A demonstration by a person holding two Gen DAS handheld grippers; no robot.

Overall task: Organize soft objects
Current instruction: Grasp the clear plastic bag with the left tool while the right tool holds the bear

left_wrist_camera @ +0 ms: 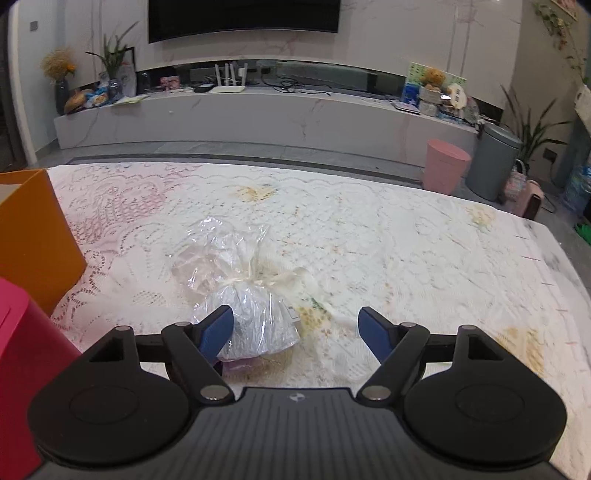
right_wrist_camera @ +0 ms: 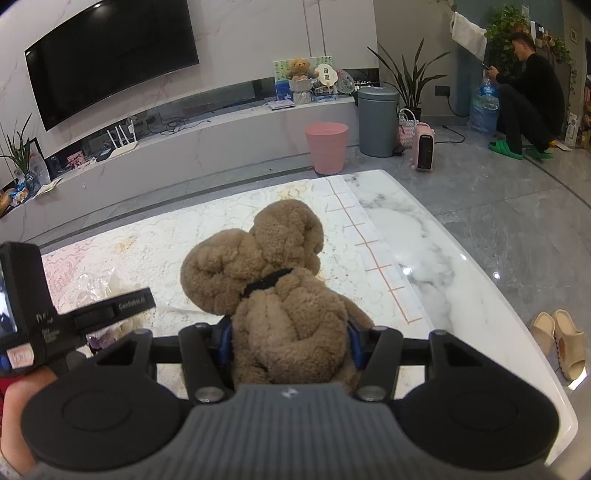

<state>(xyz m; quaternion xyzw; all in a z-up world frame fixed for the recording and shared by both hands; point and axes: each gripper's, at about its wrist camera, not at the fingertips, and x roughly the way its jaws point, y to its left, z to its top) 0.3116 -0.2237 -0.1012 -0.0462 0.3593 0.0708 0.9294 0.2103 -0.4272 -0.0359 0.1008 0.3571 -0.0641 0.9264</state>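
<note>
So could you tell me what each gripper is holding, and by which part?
The right gripper grips the brown teddy bear around its body. The left gripper stands open, holding nothing.

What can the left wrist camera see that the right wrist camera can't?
Only the left wrist view shows the orange box and the red box at the table's left edge, and the open left gripper with its left finger against the clear wrapped bundle.

Only the right wrist view shows the brown teddy bear squeezed in the right gripper, the beige slippers and a seated person.

Both show the lace tablecloth, the TV, the pink bin and the grey bin.
</note>
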